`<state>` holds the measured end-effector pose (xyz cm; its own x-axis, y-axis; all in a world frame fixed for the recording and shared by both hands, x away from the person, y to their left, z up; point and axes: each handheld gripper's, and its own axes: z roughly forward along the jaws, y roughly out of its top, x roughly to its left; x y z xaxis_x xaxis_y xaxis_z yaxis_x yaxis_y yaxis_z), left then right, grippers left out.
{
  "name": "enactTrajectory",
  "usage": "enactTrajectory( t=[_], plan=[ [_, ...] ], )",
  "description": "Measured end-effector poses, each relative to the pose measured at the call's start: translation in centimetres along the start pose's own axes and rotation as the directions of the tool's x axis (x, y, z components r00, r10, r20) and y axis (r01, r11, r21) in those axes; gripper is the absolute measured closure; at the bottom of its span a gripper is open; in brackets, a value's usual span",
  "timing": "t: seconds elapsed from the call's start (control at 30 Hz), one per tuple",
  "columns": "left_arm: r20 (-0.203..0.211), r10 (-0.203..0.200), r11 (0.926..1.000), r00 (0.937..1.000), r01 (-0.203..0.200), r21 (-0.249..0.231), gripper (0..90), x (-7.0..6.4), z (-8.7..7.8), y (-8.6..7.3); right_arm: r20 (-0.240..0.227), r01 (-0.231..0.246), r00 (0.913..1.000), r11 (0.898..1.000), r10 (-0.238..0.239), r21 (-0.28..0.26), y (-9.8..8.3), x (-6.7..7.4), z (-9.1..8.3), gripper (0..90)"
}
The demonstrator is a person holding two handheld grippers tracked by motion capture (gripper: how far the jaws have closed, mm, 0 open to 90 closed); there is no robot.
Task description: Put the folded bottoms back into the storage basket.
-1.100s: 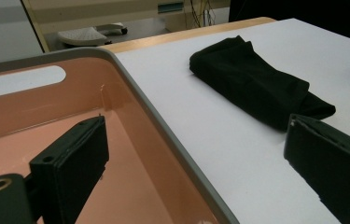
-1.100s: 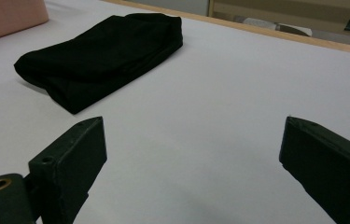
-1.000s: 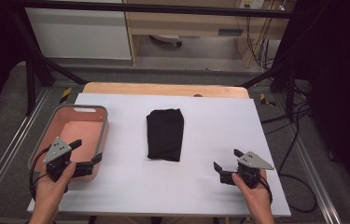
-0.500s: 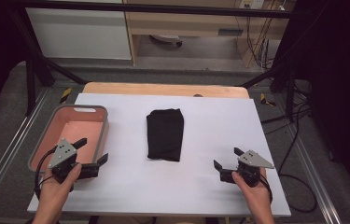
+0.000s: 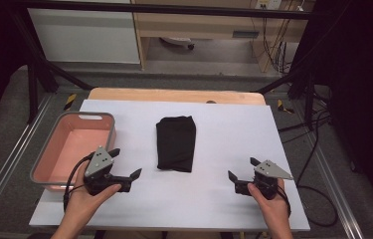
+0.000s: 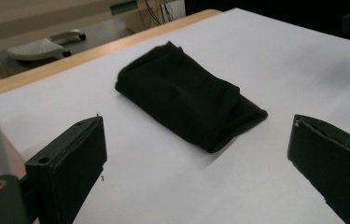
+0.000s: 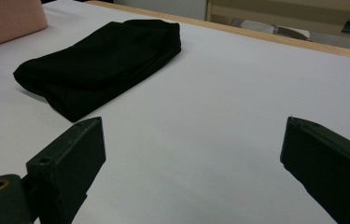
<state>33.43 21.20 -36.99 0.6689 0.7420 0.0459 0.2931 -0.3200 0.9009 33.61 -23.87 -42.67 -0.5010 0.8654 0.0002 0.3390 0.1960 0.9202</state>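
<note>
Black folded cloth (image 5: 175, 143) lying mid-table on white sheet (image 5: 214, 199), pink bin (image 5: 49, 172) sitting at left edge, left gripper (image 5: 124, 164) and right gripper (image 5: 241, 169) both hovering near front, jaws spread, gripping nothing

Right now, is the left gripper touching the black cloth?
Apart. The high view shows bare white table between the left gripper and the folded black cloth; the left gripper view shows its jaws open, with table before the cloth.
</note>
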Motion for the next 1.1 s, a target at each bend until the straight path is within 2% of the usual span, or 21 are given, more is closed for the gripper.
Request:
enactTrajectory(
  t=[0.3,0.33,0.43,0.47,0.5,0.6,0.67,0.83,0.93,1.03,1.1],
  plan=[
    [0.052,0.021,0.9984,0.9984,-0.024,0.051,6.1,-0.5,3.2,0.5,-0.002,-0.011,0.9999,0.999,0.011,0.032,0.0,0.1,0.1,6.8],
    [0.058,0.020,0.9982,0.9981,-0.023,0.056,6.7,-0.6,3.6,0.5,-0.003,-0.014,0.9999,0.998,0.014,0.055,0.0,0.1,0.3,6.8],
    [0.074,0.035,0.9970,0.9967,-0.040,0.066,7.1,-1.0,4.7,0.5,-0.004,-0.012,0.9999,0.997,0.012,0.081,0.1,0.3,0.5,7.0],
    [0.088,0.027,0.9966,0.9957,-0.034,0.075,7.3,-1.1,5.5,0.4,-0.004,-0.016,0.9999,0.996,0.016,0.083,0.1,0.3,0.6,7.3],
    [0.088,0.027,0.9966,0.9957,-0.034,0.075,8.0,-1.1,5.5,0.4,-0.004,-0.016,0.9999,0.996,0.016,0.083,0.1,0.3,0.6,7.3],
    [0.107,-0.005,0.9938,0.9942,-0.007,0.111,10.1,-1.1,6.9,0.3,0.014,-0.026,0.9996,0.995,0.024,0.100,0.1,0.5,1.0,8.8],
    [0.108,0.012,0.9912,0.9941,-0.026,0.130,11.7,-1.2,7.6,0.3,0.019,-0.036,0.9992,0.993,0.034,0.114,0.1,0.5,1.0,9.0],
    [0.119,0.014,0.9862,0.9927,-0.034,0.162,16.0,-1.1,9.4,0.1,0.019,-0.034,0.9993,0.993,0.032,0.115,0.2,0.5,1.0,9.1],
    [0.130,0.000,0.9854,0.9915,-0.022,0.169,19.5,-1.0,9.8,-0.3,0.021,-0.061,0.9980,0.991,0.059,0.122,0.2,0.2,1.1,9.5],
    [0.123,-0.035,0.9861,0.9918,0.014,0.166,21.3,-0.8,9.9,-1.2,0.024,-0.075,0.9971,0.988,0.072,0.132,0.1,0.2,1.1,9.7],
    [0.125,-0.028,0.9844,0.9918,0.006,0.176,24.5,-1.0,10.0,-1.5,0.025,-0.069,0.9975,0.989,0.066,0.134,0.2,0.2,1.2,9.7]
  ],
)
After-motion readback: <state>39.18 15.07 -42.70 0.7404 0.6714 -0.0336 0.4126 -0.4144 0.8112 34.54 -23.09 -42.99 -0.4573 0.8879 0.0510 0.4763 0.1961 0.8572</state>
